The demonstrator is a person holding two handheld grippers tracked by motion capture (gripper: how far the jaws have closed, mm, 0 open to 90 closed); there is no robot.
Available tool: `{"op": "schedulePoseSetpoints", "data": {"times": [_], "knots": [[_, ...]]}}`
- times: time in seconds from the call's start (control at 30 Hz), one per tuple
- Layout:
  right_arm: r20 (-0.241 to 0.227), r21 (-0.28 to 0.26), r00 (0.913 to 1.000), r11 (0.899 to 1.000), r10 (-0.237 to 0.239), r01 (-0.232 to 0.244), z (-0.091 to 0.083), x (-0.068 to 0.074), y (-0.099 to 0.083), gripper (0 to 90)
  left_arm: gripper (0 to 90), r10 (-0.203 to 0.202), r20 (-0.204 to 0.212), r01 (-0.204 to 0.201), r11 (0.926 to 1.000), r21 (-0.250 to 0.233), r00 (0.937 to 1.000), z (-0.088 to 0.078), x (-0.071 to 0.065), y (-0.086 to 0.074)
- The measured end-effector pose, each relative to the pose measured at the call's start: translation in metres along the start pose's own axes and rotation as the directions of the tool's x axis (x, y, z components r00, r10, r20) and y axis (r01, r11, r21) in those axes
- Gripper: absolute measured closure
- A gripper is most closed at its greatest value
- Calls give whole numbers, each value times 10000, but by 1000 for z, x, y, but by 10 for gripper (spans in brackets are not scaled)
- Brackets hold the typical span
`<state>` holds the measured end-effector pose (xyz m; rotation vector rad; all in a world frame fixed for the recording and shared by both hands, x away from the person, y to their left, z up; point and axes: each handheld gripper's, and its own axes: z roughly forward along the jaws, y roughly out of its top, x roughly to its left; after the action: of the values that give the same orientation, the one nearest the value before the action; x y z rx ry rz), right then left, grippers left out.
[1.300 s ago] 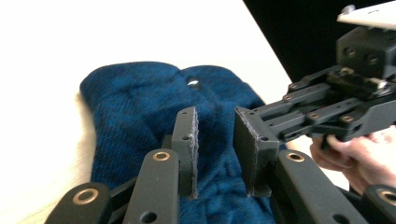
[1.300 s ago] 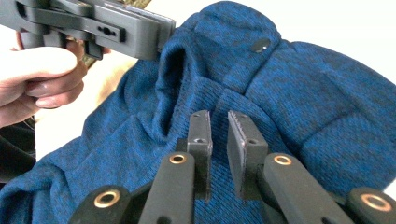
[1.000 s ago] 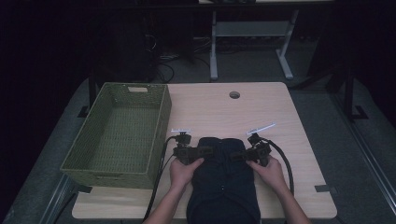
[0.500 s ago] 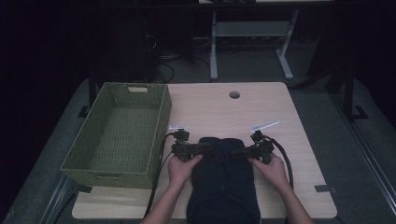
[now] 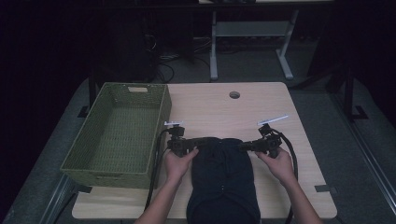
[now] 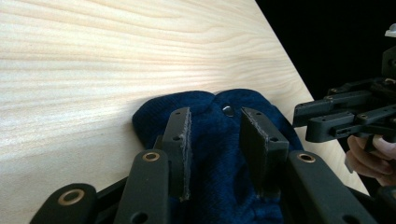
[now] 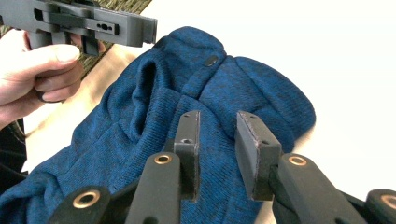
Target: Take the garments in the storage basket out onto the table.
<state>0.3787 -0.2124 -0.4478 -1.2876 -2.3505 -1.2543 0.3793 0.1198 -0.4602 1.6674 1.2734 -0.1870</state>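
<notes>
Change since earlier frame: both claws have drawn slightly apart at the garment's top edge; the jaws of each have just been opening, with knit fabric lying between them.
Garment: dark blue knit garment [image 5: 223, 175] lies flat on the surface, at its near edge and centre, its lower part hanging over that edge toward the person. A small dark snap [image 7: 211, 60] sits near the top hem.
Left claw: left claw [image 6: 215, 140] is at the garment's upper left corner, jaws apart. Fabric lies between the pads; the pads do not press on it.
Right claw: right claw [image 7: 217, 142] is at the garment's upper right corner, jaws apart over the knit. Fabric lies between the pads, unclamped.
Hands: left hand [image 5: 176, 162] and right hand [image 5: 279, 163] each grip a claw body beside the garment.
Surface: light wood surface [image 5: 219, 114], bare beyond the garment; a round cable hole [image 5: 234, 94] lies near its far edge.
Basket: green woven basket [image 5: 154, 112] stands at the surface's left edge, just beside the left claw.
Background: a grey metal frame [image 5: 250, 30] stands on the floor beyond the surface.
</notes>
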Motion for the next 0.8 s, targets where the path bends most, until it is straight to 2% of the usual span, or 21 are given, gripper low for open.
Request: {"op": "schedulePoseSetpoints", "data": {"times": [0.1,0.27,0.37,0.53,0.8], "knots": [[69,62,10000,10000,-5,5,0,-2,-1,708,643,-26,-110,28,9997,235,9999,4,2,-2],[61,453,9996,9985,291,-293,10,-11,-11,737,647,-32,-191,42,9986,521,9998,8,4,-6],[-41,349,9989,9983,474,-472,11,-12,-15,743,647,77,-329,-51,9969,781,9994,10,3,-9],[7,381,9991,9984,412,-412,9,-10,-23,752,650,133,-357,-95,9943,1061,9993,12,0,-15],[25,480,9993,9981,377,-378,5,-6,-29,741,647,244,-266,-214,9941,1067,9993,11,-3,-19]]}}
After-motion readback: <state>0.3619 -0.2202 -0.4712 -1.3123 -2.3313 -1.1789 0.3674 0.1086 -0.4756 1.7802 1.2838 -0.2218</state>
